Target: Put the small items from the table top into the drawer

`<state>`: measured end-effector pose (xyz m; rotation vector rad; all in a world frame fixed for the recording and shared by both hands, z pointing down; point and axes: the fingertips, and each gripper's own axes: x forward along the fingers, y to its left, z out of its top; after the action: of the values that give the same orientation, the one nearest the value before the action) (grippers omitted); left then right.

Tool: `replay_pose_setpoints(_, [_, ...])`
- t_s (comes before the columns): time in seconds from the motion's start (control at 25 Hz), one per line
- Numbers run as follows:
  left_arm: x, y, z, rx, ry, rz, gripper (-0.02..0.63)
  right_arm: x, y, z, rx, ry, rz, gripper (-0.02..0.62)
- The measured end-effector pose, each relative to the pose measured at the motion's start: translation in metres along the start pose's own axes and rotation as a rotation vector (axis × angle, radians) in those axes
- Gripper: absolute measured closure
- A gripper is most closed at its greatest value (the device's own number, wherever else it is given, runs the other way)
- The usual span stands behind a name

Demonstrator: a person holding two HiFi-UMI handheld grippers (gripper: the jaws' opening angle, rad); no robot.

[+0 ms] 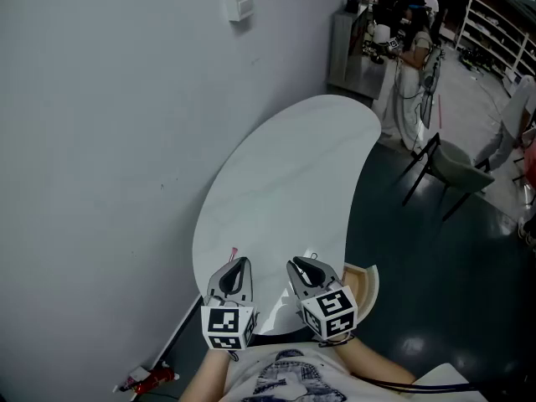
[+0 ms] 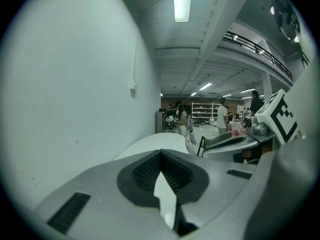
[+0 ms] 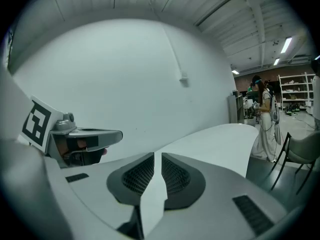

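A white rounded worktop [image 1: 293, 166] stands with its long left edge against a pale grey wall [image 1: 100, 141]. Both grippers are held side by side over the worktop's near end, pointing along it towards its far end.

The left gripper [image 1: 242, 261] is on the wall side of that end. Its jaws are closed, with the ribbed pads meeting at the tips and nothing seen between them. A small pink-red item [image 1: 234, 251] shows on the worktop just beside its tip. Whether the two touch cannot be told.

The right gripper [image 1: 294, 264] is towards the worktop's open side. Its jaws are a narrow slit apart, and only the white worktop shows through the slit. A small white item [image 1: 311, 255], too small to identify, shows just past its tip.

A pale wooden drawer [image 1: 362, 285] with a curved front juts out from under the worktop's near right edge, close beside the right gripper. Its inside is mostly hidden.

On the dark floor [image 1: 435, 308] a dark-framed chair [image 1: 456, 164] stands off the worktop's far right side. A red object [image 1: 152, 378] lies by the wall below the worktop's near end.
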<state>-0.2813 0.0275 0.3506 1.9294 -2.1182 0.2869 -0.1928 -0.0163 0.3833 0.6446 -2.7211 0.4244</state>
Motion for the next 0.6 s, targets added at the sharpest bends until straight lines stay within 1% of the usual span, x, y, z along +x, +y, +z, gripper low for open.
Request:
replay_pose_setpoints(0.32, [0.0,0.069,-0.025,0.0,0.049,-0.047,0.588,0.056,0.04,-0.002,0.016,0.02,-0.04,0.535])
replay_pose_setpoints(0.6, [0.013,0.096,-0.06,-0.01,0.109,-0.11,0.586,0.086,0.049,-0.016,0.047,0.054,-0.106,0.535])
